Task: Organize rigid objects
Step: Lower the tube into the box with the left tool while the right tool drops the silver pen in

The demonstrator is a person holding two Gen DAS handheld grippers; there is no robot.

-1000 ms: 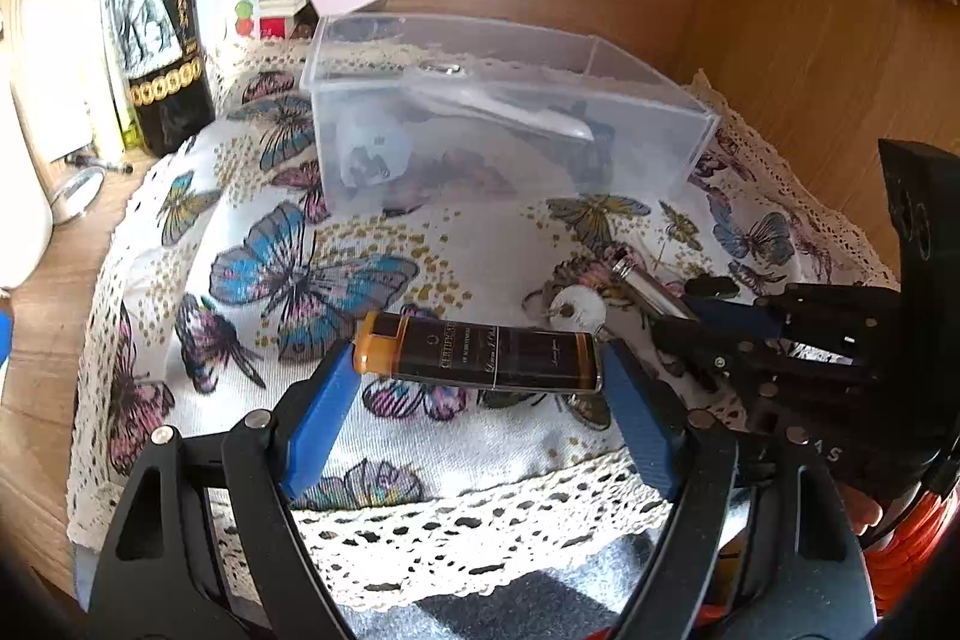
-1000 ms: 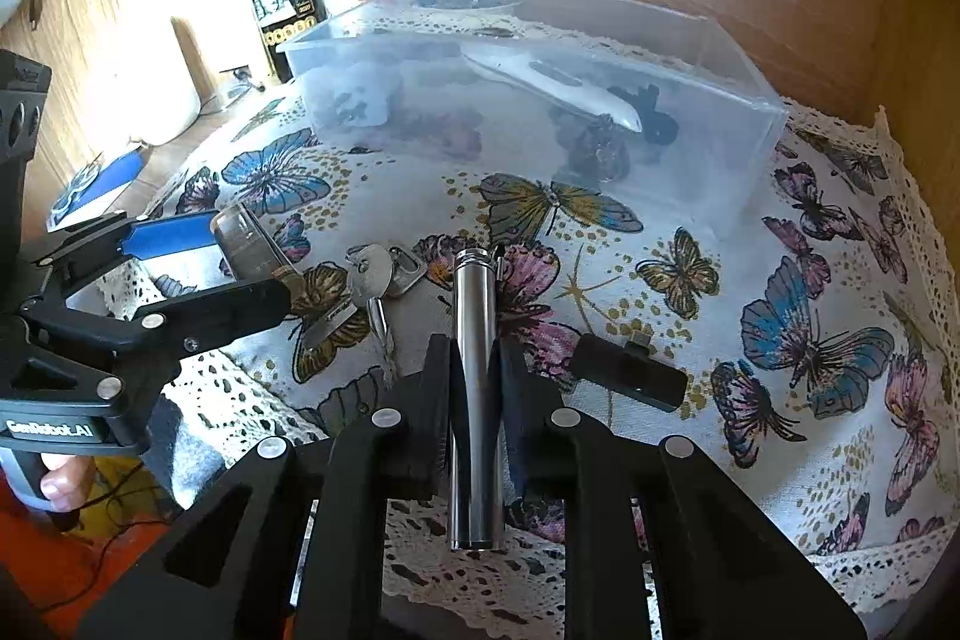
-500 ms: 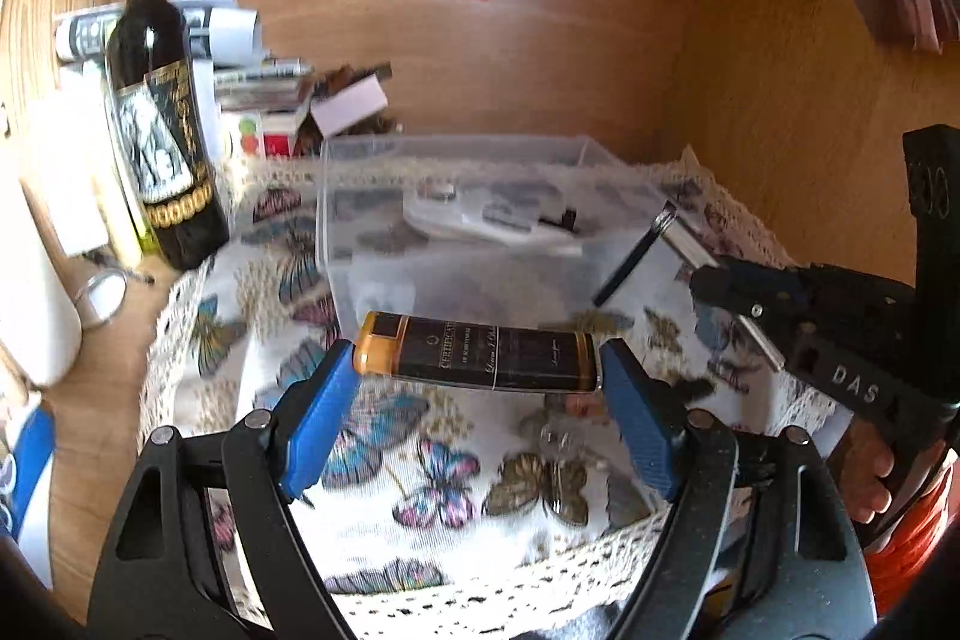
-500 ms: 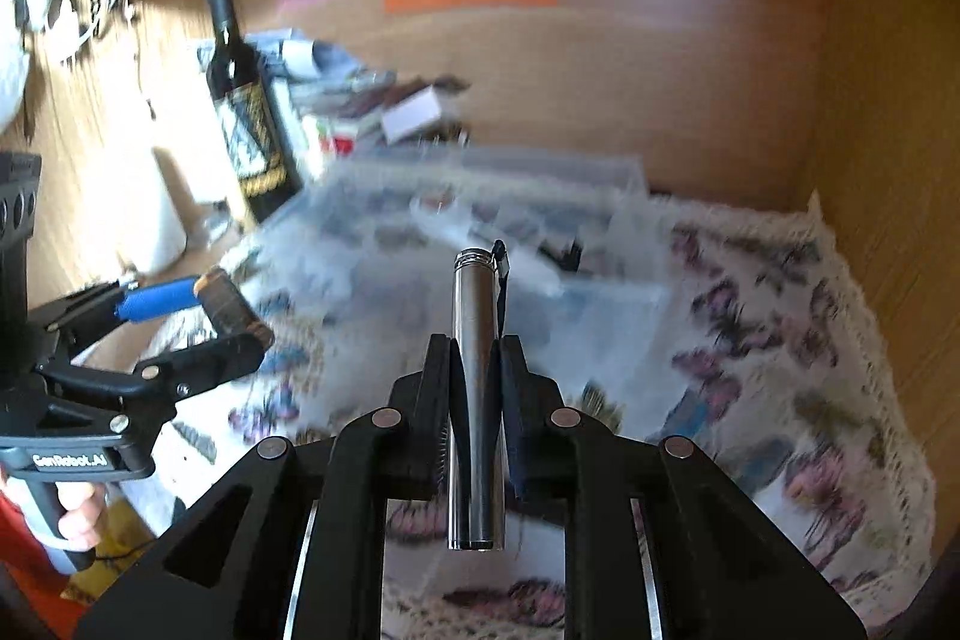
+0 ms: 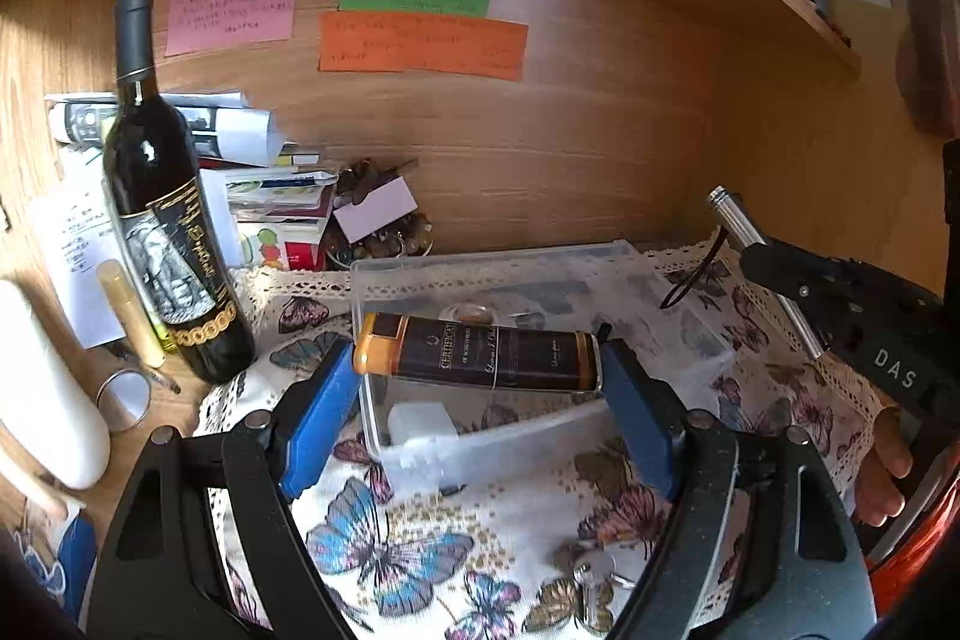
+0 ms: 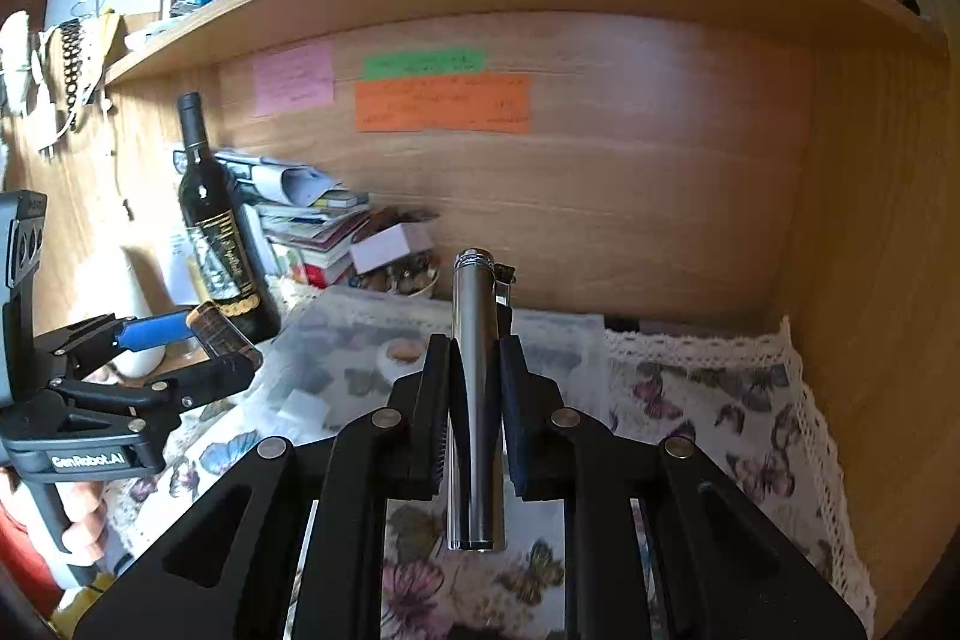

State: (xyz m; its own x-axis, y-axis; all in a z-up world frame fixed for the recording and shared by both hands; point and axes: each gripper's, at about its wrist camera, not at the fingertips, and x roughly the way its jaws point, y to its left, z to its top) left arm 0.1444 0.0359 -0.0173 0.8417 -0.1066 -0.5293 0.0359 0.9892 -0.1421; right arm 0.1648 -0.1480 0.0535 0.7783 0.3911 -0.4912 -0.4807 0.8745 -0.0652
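Left wrist: left gripper [image 5: 480, 388] clamps lighter [image 5: 477, 353] above clear box [image 5: 480, 445] – right gripper [image 6: 474, 400] clamps metal tube [image 6: 474, 400]

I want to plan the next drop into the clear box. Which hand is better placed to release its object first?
Probably left. The left tool holds the dark lighter over the clear box, near its front wall. The right tool holds the metal cylinder further back.

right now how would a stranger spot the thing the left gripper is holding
Find the clear plastic box on the butterfly cloth. Above it, the left gripper clamps a dark lighter sideways; its orange end and gold lettering set it apart from the silver pen.
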